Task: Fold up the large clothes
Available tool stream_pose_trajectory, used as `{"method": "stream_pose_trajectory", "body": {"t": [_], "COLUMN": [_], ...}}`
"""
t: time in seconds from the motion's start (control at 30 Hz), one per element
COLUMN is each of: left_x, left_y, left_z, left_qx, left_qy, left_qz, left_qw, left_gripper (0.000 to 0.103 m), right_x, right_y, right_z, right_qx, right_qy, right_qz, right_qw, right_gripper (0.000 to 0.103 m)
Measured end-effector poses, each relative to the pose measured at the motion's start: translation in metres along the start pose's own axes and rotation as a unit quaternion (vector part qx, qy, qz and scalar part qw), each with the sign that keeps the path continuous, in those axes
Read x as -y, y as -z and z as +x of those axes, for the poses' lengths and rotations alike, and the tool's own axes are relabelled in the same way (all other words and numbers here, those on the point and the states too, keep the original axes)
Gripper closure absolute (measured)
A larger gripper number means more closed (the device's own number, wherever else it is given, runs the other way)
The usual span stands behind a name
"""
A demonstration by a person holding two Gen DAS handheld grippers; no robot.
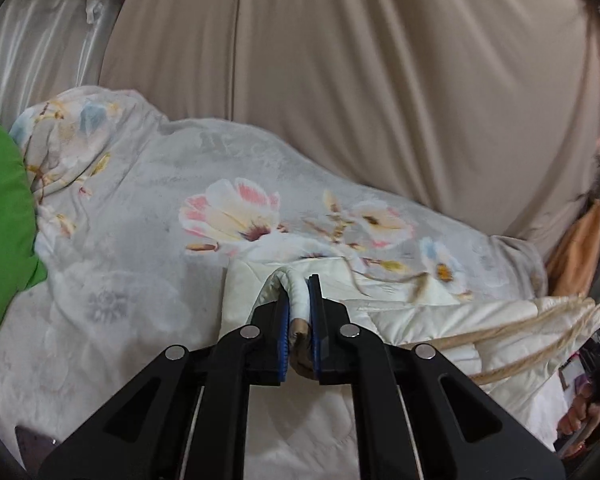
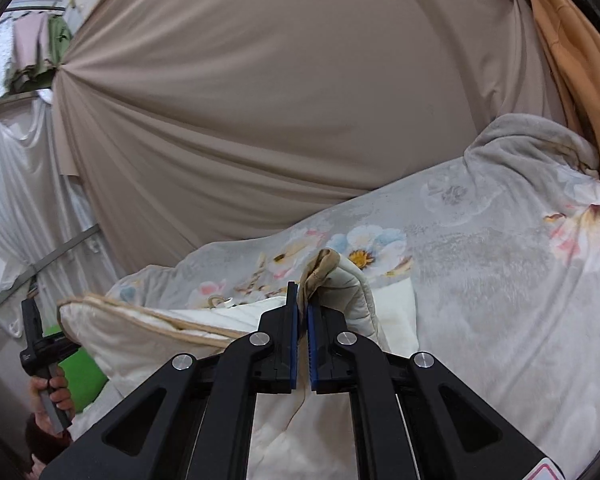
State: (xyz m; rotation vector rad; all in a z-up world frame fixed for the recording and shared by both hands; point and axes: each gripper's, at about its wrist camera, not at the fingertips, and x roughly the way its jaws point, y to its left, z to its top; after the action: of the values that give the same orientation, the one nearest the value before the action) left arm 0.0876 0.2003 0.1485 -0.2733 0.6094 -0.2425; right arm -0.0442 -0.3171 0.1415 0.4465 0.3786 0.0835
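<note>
Beige curtain fabric [image 1: 380, 80] hangs behind a bed covered by a grey floral blanket [image 1: 140, 200], with a green cushion [image 1: 4, 208] at nine o'clock in the left wrist view and an orange cloth [image 2: 572, 60] hanging at one o'clock in the right wrist view. On top of the blanket lies the cream quilted cover [image 1: 440, 320], tan-piped along its edge, and it is the thing being folded. The left gripper [image 1: 299, 300] is pinched narrow on a rolled, bunched edge of that cover, the fabric squeezed between its blue pads. The right gripper [image 2: 302, 300] is likewise nearly closed on a tan-trimmed corner, which pokes up above its tips toward twelve o'clock. In the right wrist view the other tool appears at eight o'clock, gripped in the person's hand [image 2: 52, 396], with the cover's edge stretched between the two. This looks like the lift-and-carry stage of a fold: both corners held, the edge raised. The next move probably calls for bringing both corners forward together toward twelve o'clock, keeping the span taut and level, then laying it over the far half.
</note>
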Motion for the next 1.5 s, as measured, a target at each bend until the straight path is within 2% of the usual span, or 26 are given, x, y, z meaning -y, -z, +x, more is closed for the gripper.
{"method": "stream_pose_trajectory", "body": {"t": [0.13,0.23,0.43,0.57,0.67,0.77,0.83,0.9,0.93,0.97,1.0,1.03,1.07,1.1,1.2,1.33,1.4,1.5], "left_x": [-0.009,-0.016,-0.023,-0.021,-0.015,-0.014,-0.016,-0.02,-0.021,-0.02,-0.018,-0.014,-0.008,-0.001,0.034,0.1,0.125,0.144], "left_y": [-0.004,0.005,0.026,0.036,0.04,0.038,0.029,0.017,0.01,0.001,-0.004,-0.01,-0.015,-0.019,-0.024,0.001,0.021,0.051], "left_z": [0.08,0.124,0.173,0.184,0.184,0.176,0.162,0.137,0.122,0.103,0.088,0.067,0.049,0.037,0.02,0.052,0.08,0.132], "left_qx": [-0.055,-0.089,-0.118,-0.107,-0.09,-0.076,-0.068,-0.051,-0.039,-0.019,0.006,0.045,0.073,0.083,0.082,0.019,-0.015,-0.066], "left_qy": [-0.044,-0.065,-0.081,-0.086,-0.101,-0.096,-0.084,-0.063,-0.047,-0.039,-0.052,-0.066,-0.064,-0.052,-0.017,0.015,0.012,-0.019], "left_qz": [-0.003,-0.002,0.01,0.021,0.04,0.041,0.028,0.007,-0.004,-0.01,-0.012,-0.013,-0.008,0.001,0.031,0.109,0.147,0.18], "left_qw": [0.9975,0.9939,0.9897,0.9902,0.9899,0.9916,0.9938,0.9967,0.9981,0.999,0.9986,0.9967,0.9952,0.9952,0.996,0.9938,0.989,0.9813], "left_gripper": [0.095,0.095,0.093,0.093,0.092,0.092,0.087,0.077,0.072,0.052,0.022,0.015,0.014,0.014,0.014,0.014,0.015,0.017], "right_x": [0.02,0.038,0.065,0.068,0.066,0.07,0.069,0.065,0.06,0.056,0.048,0.037,0.024,0.004,-0.057,-0.125,-0.148,-0.152], "right_y": [-0.004,0.002,0.026,0.036,0.038,0.037,0.03,0.018,0.01,0.004,-0.003,-0.007,-0.01,-0.01,0.002,0.039,0.063,0.086], "right_z": [0.064,0.108,0.167,0.181,0.183,0.18,0.166,0.142,0.125,0.114,0.098,0.086,0.079,0.073,0.072,0.106,0.132,0.165], "right_qx": [-0.037,-0.073,-0.128,-0.147,-0.149,-0.144,-0.126,-0.092,-0.068,-0.055,-0.037,-0.027,-0.024,-0.022,-0.035,-0.09,-0.118,-0.151], "right_qy": [0.034,0.058,0.088,0.092,0.095,0.08,0.071,0.064,0.056,0.05,0.041,0.031,0.023,0.014,-0.021,-0.07,-0.066,-0.041], "right_qz": [0.013,0.023,0.026,0.022,0.015,0.03,0.042,0.051,0.052,0.051,0.047,0.036,0.021,-0.005,-0.073,-0.139,-0.174,-0.199], "right_qw": [0.999,0.995,0.988,0.985,0.984,0.986,0.989,0.992,0.995,0.996,0.997,0.999,0.999,1.0,0.997,0.984,0.976,0.968], "right_gripper": [0.099,0.099,0.1,0.1,0.1,0.097,0.09,0.067,0.066,0.066,0.066,0.066,0.066,0.066,0.07,0.073,0.075,0.081]}}
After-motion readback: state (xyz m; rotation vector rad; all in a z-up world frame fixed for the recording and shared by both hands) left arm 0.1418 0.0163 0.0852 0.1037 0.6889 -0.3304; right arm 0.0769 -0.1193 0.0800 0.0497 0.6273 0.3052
